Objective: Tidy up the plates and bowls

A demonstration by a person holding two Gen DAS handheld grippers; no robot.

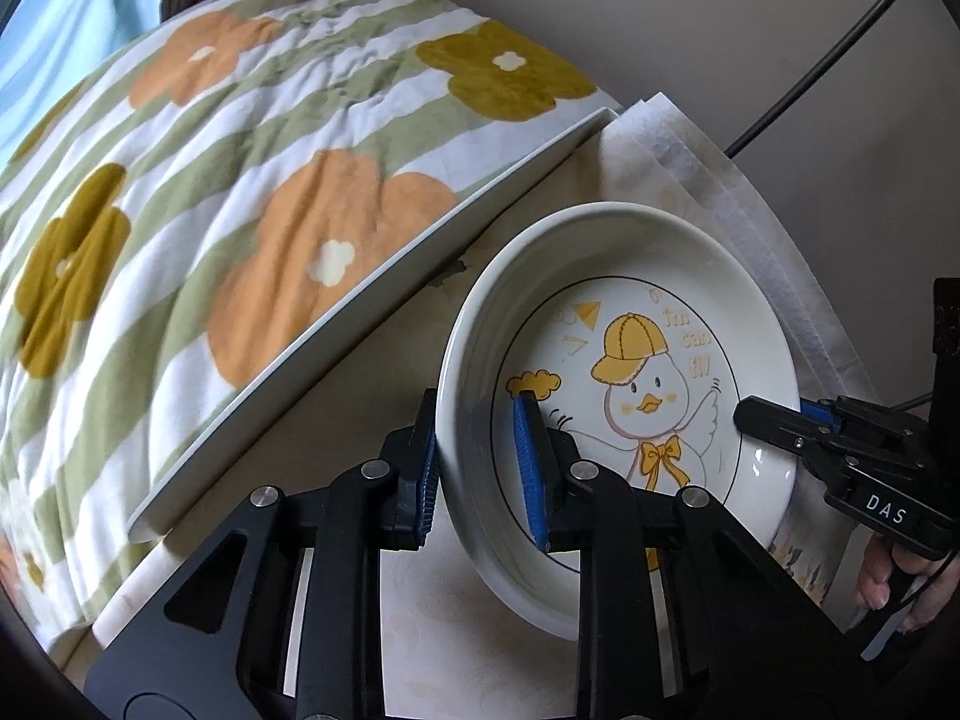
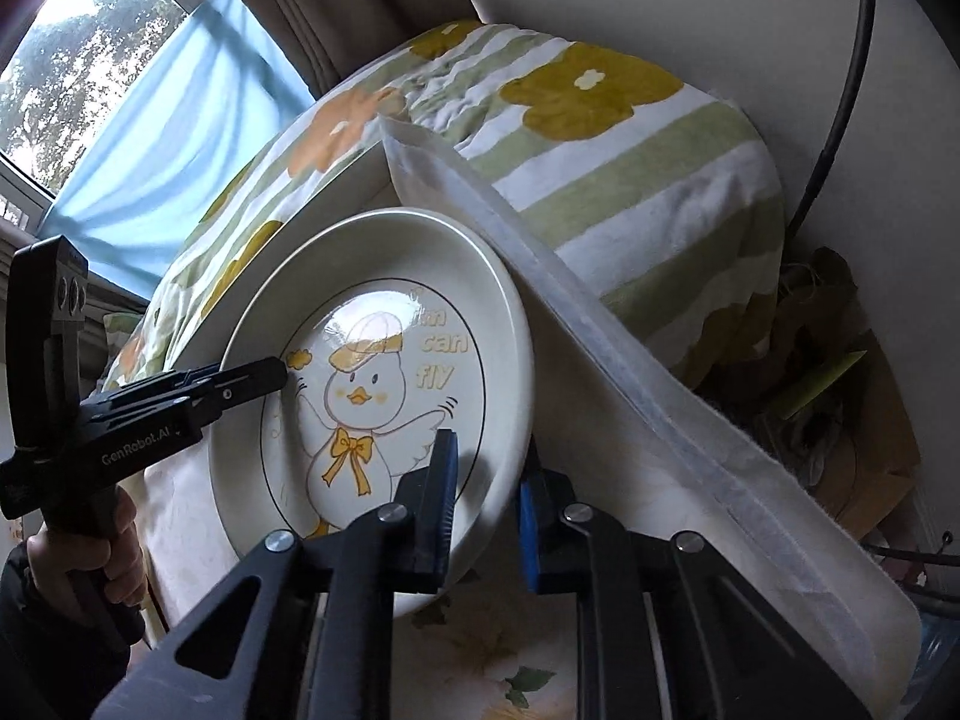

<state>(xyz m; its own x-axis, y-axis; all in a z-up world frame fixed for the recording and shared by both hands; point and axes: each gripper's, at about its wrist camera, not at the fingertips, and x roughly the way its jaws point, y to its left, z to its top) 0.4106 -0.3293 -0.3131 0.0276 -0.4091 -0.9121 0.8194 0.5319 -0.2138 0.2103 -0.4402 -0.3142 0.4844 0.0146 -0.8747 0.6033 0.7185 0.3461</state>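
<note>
Black tongs fill my near view. My left tongs [image 1: 480,468] straddle the left rim of the duck plate [image 1: 648,324], one pad outside, one inside, seemingly clamped. My right tongs [image 2: 486,510] pinch the opposite rim. Between both, the plate hangs tilted above the surface [image 1: 372,372], probably shared for steadiness. Beyond lies a floral blanket [image 1: 180,180].
</note>
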